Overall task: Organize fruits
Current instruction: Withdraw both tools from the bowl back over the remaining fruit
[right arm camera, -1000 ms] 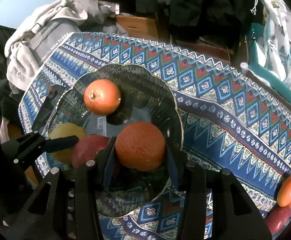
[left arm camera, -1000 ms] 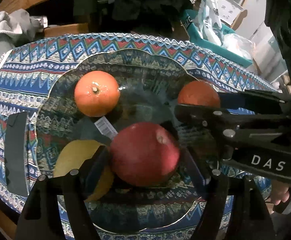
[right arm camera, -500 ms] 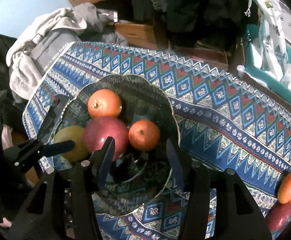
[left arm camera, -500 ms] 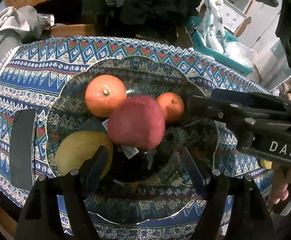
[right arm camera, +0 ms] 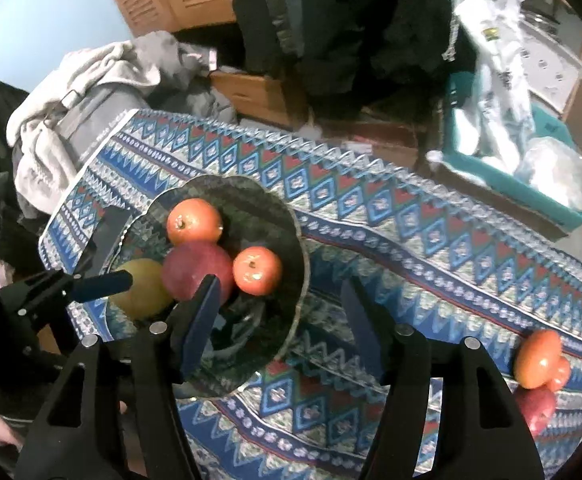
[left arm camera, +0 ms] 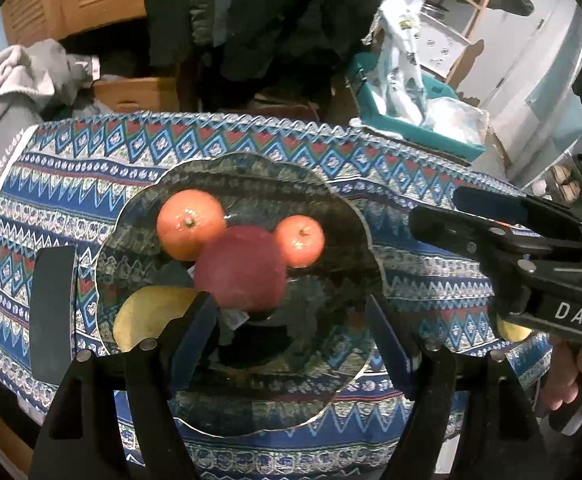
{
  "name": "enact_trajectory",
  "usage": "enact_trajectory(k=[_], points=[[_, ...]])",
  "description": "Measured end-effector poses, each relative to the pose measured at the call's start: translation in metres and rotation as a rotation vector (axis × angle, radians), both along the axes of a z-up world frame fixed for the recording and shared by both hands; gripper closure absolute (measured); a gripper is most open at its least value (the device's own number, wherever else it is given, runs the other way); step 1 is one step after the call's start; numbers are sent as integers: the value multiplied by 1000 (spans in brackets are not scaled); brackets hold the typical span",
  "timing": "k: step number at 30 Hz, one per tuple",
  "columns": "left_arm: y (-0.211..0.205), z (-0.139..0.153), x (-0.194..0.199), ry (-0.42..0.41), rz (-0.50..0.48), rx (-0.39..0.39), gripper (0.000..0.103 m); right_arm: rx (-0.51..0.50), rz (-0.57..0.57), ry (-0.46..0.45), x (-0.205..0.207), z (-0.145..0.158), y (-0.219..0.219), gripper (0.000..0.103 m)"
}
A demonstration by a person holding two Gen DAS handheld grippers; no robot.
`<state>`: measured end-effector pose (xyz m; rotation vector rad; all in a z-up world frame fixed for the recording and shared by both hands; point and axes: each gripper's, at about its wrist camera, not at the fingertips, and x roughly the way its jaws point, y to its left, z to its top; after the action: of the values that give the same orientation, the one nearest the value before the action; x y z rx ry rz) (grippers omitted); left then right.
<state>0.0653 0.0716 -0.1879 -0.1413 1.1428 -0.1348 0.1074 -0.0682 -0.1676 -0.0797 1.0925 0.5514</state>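
Note:
A dark glass bowl (left arm camera: pixel 343 208) (right arm camera: pixel 291 220) on the patterned tablecloth holds a large orange (left arm camera: pixel 191 224) (right arm camera: pixel 195 221), a red apple (left arm camera: pixel 241 272) (right arm camera: pixel 197 270), a small orange (left arm camera: pixel 300 241) (right arm camera: pixel 257 270) and a yellow-green fruit (left arm camera: pixel 151 316) (right arm camera: pixel 143 288). My left gripper (left arm camera: pixel 291 340) is open and empty above the bowl's near side. My right gripper (right arm camera: pixel 281 320) is open and empty, above the bowl's right rim. It also shows at the right of the left wrist view (left arm camera: pixel 471 220). More fruit lies on the cloth at the far right: an orange-red one (right arm camera: pixel 539 358) and a red one (right arm camera: pixel 535 406).
A flat black object (left arm camera: pixel 53 312) lies on the cloth left of the bowl. Grey clothes (right arm camera: pixel 91 92) are piled beyond the table's left end. A teal bin (right arm camera: pixel 531 184) with plastic bags stands behind the table at the right. A yellow fruit (left arm camera: pixel 513 330) peeks from under the right gripper.
Both grippers opened and drew back from the bowl. The red apple left the left gripper and the small orange left the right gripper; both now rest in the bowl.

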Motion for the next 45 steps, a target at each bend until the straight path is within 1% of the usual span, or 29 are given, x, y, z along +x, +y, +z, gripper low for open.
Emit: enact_trajectory(k=[10,12,25,28,36,45], points=[[-29,18,-4,-29,-53,-7,24,-48,-62,-60,-16,24,-41,33],[-35,20,-4,-33,-64,-5,24,-52,-72,-65,-19,26,-48,32],[-73,40,-8,-69,-126,10,24,-66,-152,-87,-36,39,-106,31],[-84,43,-8,-74,-142,18,23,-77,-175,-97,-39,40,-119,28],[-112,40,-5,-66,-181,49,23,-95,-238,-81,-44,35,-160,26],[-147,33,0,-54,-235,80,23,-111,-321,-30,-46,14,-213,26]])
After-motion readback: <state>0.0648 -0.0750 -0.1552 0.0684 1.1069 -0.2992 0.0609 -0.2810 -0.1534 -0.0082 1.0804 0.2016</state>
